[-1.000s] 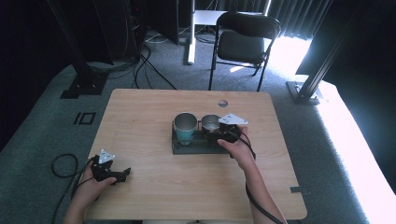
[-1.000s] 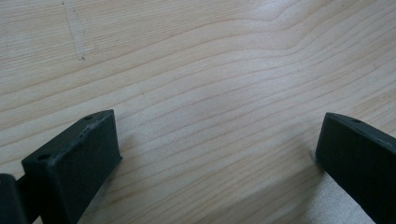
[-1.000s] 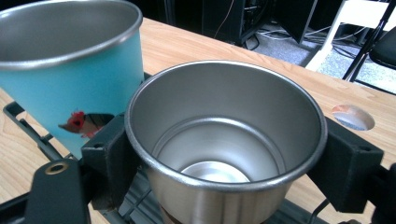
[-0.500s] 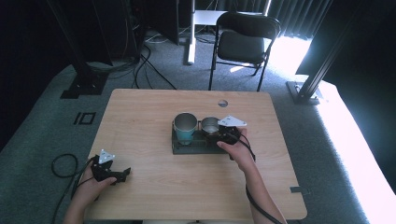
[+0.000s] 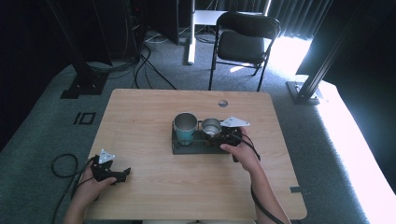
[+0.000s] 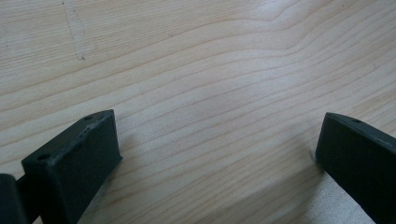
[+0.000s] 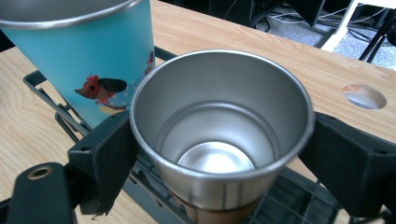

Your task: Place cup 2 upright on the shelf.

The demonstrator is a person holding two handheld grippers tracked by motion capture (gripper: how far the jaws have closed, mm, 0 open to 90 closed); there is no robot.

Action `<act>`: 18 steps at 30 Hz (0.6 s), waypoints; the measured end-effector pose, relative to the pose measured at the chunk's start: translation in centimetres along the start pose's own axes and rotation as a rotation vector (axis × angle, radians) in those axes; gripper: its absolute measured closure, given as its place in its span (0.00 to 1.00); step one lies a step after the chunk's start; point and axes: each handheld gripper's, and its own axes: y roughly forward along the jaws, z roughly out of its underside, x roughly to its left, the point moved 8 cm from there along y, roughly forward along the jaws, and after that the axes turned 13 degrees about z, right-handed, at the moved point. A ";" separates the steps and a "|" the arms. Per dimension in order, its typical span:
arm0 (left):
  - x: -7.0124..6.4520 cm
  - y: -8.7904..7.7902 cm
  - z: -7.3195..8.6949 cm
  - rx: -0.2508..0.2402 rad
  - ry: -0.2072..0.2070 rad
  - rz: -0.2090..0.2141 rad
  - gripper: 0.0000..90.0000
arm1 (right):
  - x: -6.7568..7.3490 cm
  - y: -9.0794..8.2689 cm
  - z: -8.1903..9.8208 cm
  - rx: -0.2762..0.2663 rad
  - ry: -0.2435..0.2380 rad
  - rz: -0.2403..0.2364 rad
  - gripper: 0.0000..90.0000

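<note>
while the left gripper rests spread wide, the right gripper's fingers clamp the steel cup.

The table is bare wood along its left edge, its far edge and its near edge — open passage there. Near the middle, slightly toward the right edge, a black rack stands with a teal cup and a steel cup side by side, almost touching — no room between them. A round hole lies near the far edge.
</note>
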 end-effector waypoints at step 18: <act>0.0 0.0 0.0 0.000 0.000 0.000 0.00 | -1.5 -2.5 0.6 -0.017 -0.001 0.007 0.14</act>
